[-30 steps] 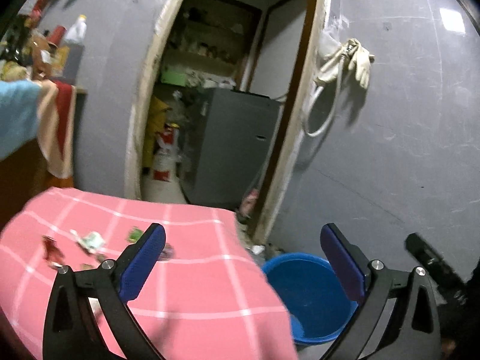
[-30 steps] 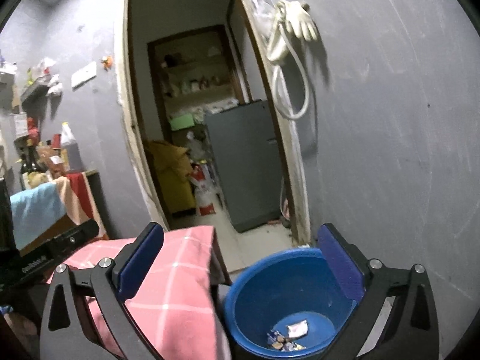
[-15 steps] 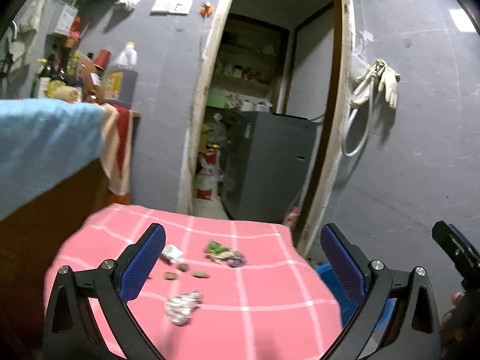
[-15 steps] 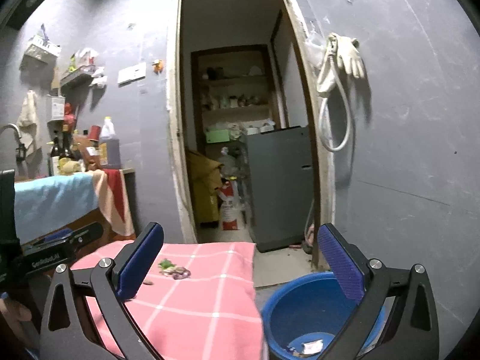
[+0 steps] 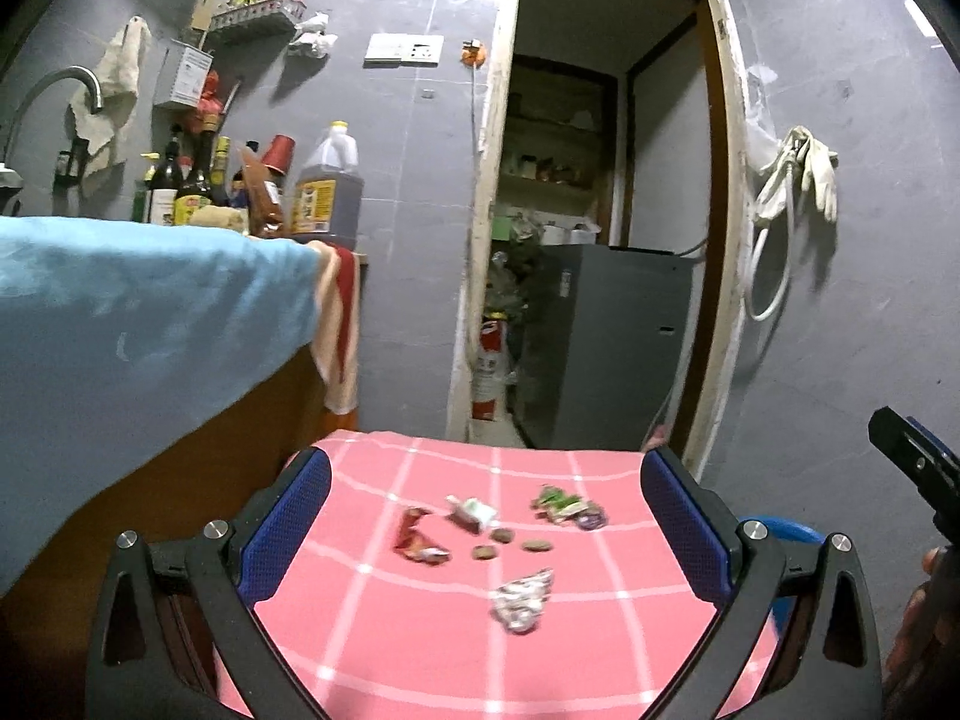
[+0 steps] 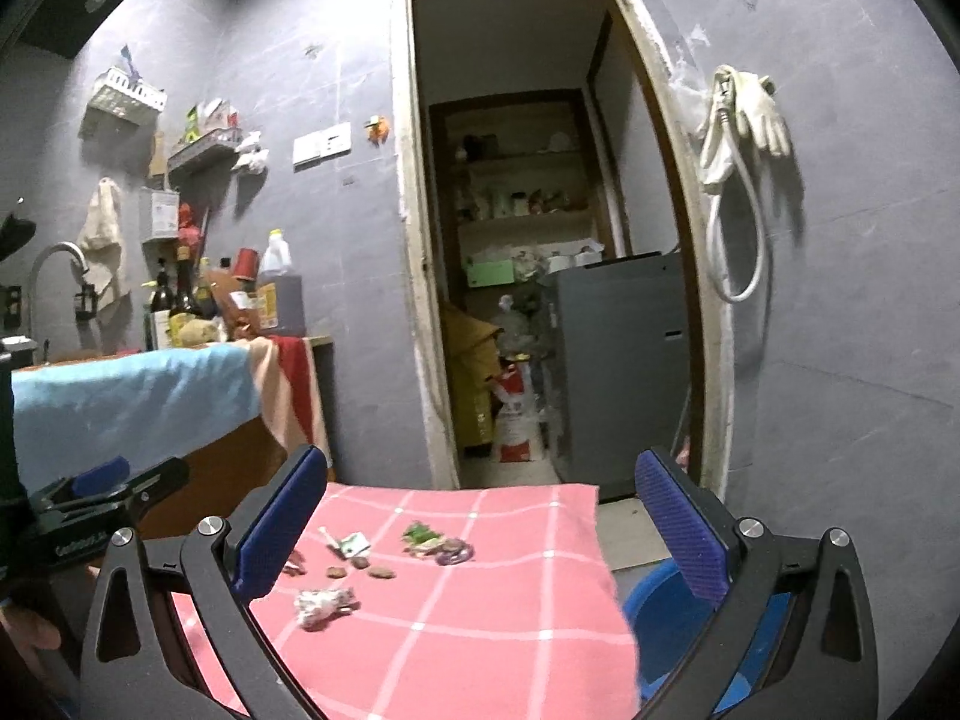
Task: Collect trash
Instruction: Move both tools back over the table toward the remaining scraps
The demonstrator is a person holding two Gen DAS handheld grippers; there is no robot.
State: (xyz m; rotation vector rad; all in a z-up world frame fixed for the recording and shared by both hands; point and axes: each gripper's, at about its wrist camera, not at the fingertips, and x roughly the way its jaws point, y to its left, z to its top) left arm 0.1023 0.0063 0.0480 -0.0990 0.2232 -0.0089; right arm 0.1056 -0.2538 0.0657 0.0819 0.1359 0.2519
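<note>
Looking at plenty left, we reckon: both the left gripper (image 5: pixel 485 531) and right gripper (image 6: pixel 480 531) gape wide, holding nothing. Crumpled foil (image 5: pixel 521 599), red wrapper (image 5: pixel 415 536) and green wrapper (image 5: pixel 555 501) litter the pink cloth (image 5: pixel 420 648); blue tub (image 6: pixel 660 606) sits just beside.

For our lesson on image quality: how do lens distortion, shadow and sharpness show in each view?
Left wrist view: door frame bows outward, corners vignette black, crumpled foil slightly soft. Right wrist view: same bowing, hanging gloves cast a hard shadow on the wall, pink cloth blurs at its near edge.
</note>
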